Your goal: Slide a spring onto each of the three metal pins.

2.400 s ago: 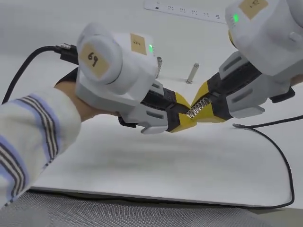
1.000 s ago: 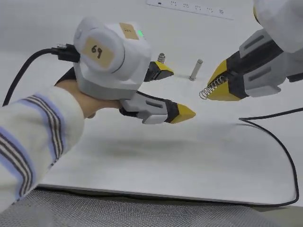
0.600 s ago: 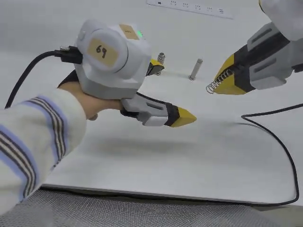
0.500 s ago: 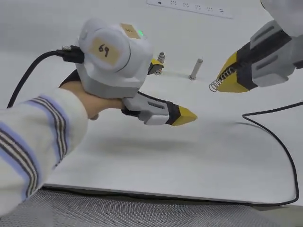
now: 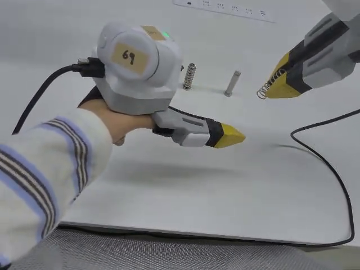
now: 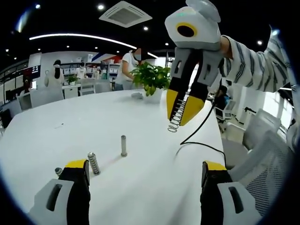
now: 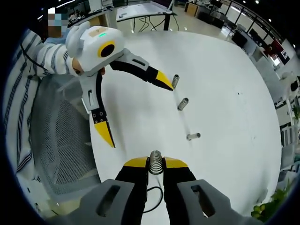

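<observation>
My right gripper (image 7: 155, 165) is shut on a small steel spring (image 7: 155, 158), which sticks out past the yellow tips. In the head view this spring (image 5: 265, 88) hangs in the air at upper right, above the white table. Three short pins stand in a row. The bare pin (image 5: 231, 83) is nearest the spring, and the pin beside it carries a spring (image 5: 189, 76). My left gripper (image 6: 145, 172) is open wide with nothing in it, low over the table, its one visible finger (image 5: 228, 135) pointing right. The third pin (image 6: 58, 171) peeks from behind my left jaw.
A black cable (image 5: 332, 174) loops over the right side of the table (image 5: 169, 191). A white power strip (image 5: 225, 9) lies along the far edge. A mesh chair (image 7: 61, 140) stands at the near side. A potted plant (image 6: 151, 77) stands on the far part of the table.
Both grippers held the spring together 2.4 s ago. The left one has let go and opened. The right one has carried the spring up and to the right, away from the left.
</observation>
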The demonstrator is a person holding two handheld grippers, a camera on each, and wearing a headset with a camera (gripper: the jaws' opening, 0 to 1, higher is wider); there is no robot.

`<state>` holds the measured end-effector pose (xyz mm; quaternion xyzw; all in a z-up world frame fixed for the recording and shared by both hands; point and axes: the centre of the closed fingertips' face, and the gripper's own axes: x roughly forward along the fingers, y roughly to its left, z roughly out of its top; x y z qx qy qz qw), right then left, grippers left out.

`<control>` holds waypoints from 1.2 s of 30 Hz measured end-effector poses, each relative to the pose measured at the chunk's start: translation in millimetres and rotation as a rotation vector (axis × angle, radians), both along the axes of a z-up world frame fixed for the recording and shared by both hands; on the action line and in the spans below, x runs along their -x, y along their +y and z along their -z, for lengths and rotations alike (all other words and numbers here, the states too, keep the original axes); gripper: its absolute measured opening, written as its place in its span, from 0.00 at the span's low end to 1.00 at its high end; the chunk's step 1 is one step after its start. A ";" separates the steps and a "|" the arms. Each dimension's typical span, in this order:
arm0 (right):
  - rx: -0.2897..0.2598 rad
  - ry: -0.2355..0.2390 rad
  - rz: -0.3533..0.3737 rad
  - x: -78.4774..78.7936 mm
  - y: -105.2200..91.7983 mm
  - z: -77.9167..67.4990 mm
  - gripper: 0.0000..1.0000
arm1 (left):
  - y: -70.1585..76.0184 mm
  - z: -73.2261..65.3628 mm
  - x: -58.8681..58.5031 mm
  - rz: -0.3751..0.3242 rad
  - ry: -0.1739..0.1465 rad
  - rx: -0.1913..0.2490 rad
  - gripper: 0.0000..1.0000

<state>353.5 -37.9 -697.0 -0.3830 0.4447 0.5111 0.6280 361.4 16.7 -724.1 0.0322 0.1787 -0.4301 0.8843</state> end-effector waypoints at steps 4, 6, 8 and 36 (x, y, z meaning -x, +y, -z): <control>0.016 0.000 0.000 -8.5 1.6 1.3 0.08 | 0.2 2.5 -0.2 -0.003 0.007 -0.005 0.98; 0.021 -0.002 -0.002 -13.3 2.2 1.0 0.08 | 0.2 3.1 -0.4 -0.010 0.018 0.008 0.98; 0.027 -0.005 -0.008 -17.7 2.3 0.6 0.08 | 1.2 4.1 -0.6 -0.014 0.018 0.005 0.98; 0.144 -0.024 -0.039 -85.6 8.8 29.3 0.08 | 4.0 -3.6 -0.5 -0.037 0.033 0.049 0.97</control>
